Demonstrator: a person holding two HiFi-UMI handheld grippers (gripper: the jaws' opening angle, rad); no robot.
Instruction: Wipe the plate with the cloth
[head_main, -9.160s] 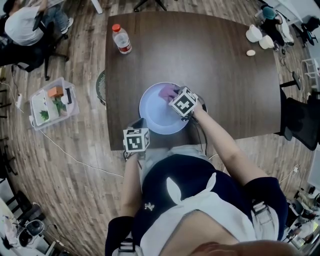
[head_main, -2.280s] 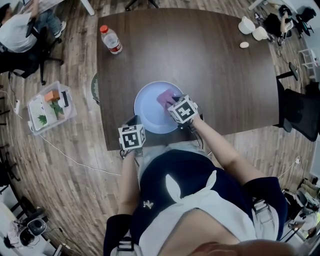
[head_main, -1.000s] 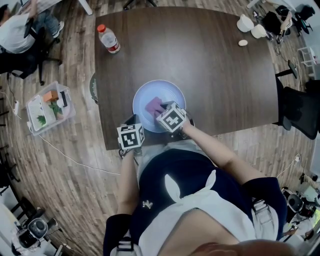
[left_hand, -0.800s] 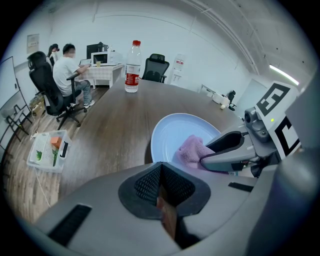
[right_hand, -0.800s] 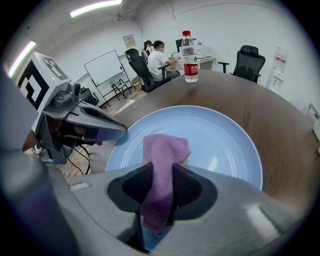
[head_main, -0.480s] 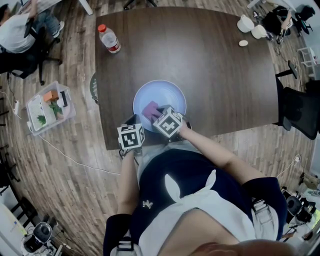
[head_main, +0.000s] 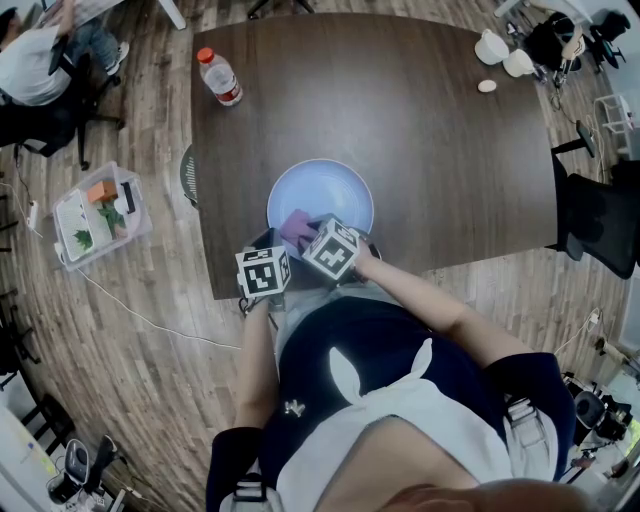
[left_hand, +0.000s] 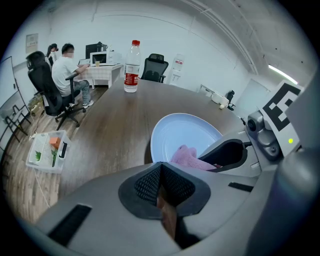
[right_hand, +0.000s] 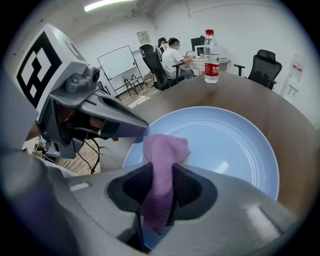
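A pale blue plate (head_main: 325, 195) lies on the dark wooden table (head_main: 430, 150) near its front edge. My right gripper (head_main: 312, 236) is shut on a pink cloth (head_main: 297, 227), which rests on the plate's near left part. In the right gripper view the cloth (right_hand: 165, 150) hangs between the jaws over the plate (right_hand: 225, 140). My left gripper (head_main: 270, 245) sits just left of the plate at the table's front edge, jaws shut with nothing visibly held. From the left gripper view the plate (left_hand: 187, 131), the cloth (left_hand: 186, 156) and the right gripper (left_hand: 235, 152) lie just ahead.
A water bottle (head_main: 218, 78) stands at the table's far left corner. White cups (head_main: 505, 55) sit at the far right corner. A clear plastic box (head_main: 100, 210) lies on the floor to the left. A black chair (head_main: 600, 235) stands to the right.
My right gripper has dragged the cloth across the plate from its right part to the near left edge. The left gripper has stayed where it was.
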